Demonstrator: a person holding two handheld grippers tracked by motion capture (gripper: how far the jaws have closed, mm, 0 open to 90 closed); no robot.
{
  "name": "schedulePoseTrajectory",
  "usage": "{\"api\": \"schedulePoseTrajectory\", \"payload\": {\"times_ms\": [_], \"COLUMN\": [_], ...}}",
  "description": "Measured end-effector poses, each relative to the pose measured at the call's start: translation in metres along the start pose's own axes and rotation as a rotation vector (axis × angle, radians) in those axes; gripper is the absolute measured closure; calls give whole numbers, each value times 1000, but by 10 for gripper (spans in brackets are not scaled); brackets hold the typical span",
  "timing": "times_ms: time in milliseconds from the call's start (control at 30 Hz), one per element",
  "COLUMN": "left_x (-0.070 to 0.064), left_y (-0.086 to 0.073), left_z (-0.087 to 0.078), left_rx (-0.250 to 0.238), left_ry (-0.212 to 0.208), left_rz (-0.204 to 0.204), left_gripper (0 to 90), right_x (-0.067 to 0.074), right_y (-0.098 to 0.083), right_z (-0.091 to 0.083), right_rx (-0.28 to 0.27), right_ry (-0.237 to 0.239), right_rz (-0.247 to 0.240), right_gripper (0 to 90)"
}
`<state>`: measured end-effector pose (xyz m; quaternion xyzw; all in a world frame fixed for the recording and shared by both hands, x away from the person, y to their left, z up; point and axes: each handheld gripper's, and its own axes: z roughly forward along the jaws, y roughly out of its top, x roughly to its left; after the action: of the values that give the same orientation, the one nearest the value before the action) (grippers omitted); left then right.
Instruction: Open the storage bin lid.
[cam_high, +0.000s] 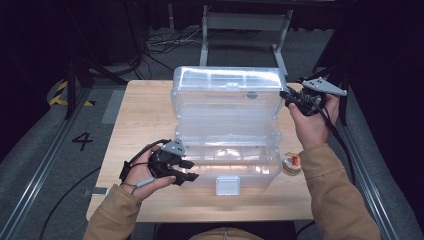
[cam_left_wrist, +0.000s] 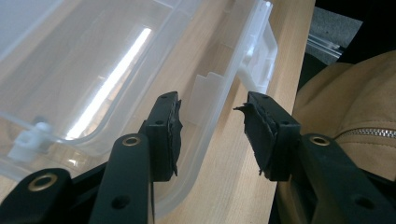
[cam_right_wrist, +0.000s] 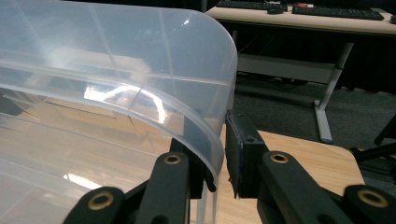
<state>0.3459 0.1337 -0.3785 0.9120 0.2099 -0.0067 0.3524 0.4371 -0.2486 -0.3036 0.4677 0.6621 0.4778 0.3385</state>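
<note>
The right gripper (cam_right_wrist: 219, 154) is clamping the raised lid's (cam_high: 227, 92) edge; the left gripper (cam_left_wrist: 210, 130) is standing apart beside the box (cam_high: 227, 165) front wall, gripping nothing. If the right pads slip, the lid is likely dropping onto the left jaws — or the light box is skidding.

A storage box (cam_high: 227, 167) sits on the middle of the table (cam_high: 140, 115), its lid (cam_high: 225, 92) standing open and upright behind the tub. A latch (cam_high: 227, 185) hangs on the tub's front wall, toward the person. A small round tin (cam_high: 292, 163) lies on the table just right of the tub. The left gripper (cam_high: 186, 171) is at the tub's front left corner, the rim between its jaws. The right gripper (cam_high: 289, 97) is at the lid's right edge, with that edge between its jaws.
</note>
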Motion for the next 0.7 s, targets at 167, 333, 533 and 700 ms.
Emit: {"api": "schedulePoseTrajectory", "payload": {"times_ms": [167, 333, 533, 700], "left_x": [2, 5, 7, 8], "left_y": [0, -3, -4, -4], "left_z": [15, 25, 34, 37], "left_rx": [23, 50, 82, 110], "left_ry": [-24, -54, -66, -66], "left_rz": [-8, -21, -17, -13], "left_gripper": [565, 598, 625, 643], "right_x": [-1, -4, -4, -5], "right_y": [1, 3, 4, 4], "right_z": [2, 4, 6, 6], "right_rx": [7, 14, 18, 23], "right_ry": [7, 16, 19, 26], "right_rz": [9, 19, 18, 15], "right_gripper": [785, 784, 784, 783]}}
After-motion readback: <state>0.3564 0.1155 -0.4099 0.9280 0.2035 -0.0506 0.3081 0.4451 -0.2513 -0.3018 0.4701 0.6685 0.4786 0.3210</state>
